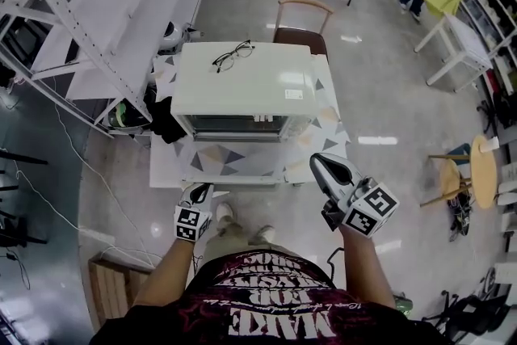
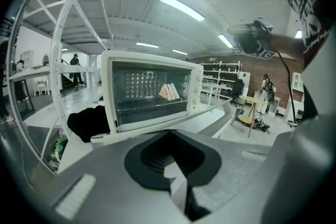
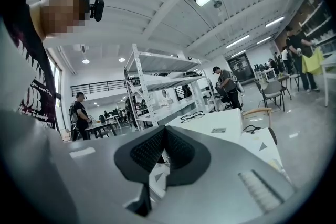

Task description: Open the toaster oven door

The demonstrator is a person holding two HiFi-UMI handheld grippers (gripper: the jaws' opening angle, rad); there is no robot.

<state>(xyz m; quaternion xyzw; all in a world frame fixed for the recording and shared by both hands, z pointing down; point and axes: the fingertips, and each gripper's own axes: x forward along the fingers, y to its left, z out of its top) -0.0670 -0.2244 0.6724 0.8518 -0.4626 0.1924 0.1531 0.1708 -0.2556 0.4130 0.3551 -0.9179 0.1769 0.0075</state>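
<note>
1. You stand in a large workshop hall with a polished grey floor (image 1: 380, 93). A white shelving rack (image 1: 97, 12) runs off to the left of the toaster oven (image 1: 242, 85).
2. The toaster oven sits on a small table (image 1: 242, 161) with a triangle-patterned top, its glass front turned toward you.
3. The oven door (image 1: 234, 125) is shut, upright and flush with the oven's front. Your left gripper view shows the same closed glass panel.
4. A pair of glasses (image 1: 233, 55) lies on the oven's flat top, toward its far edge.
5. A black cloth (image 1: 166, 121) is bunched against the oven's left side, and a wooden-backed chair (image 1: 300, 16) stands behind the oven.
6. Your left gripper (image 1: 202, 188) hangs in front of the oven and to its left, short of the table's near edge. Its jaws are pressed together with nothing between them.
7. Your right gripper (image 1: 317, 160) is held in front of the oven's right corner, over the table's near right edge. Its jaws also meet, empty, and touch neither oven nor door.
</note>
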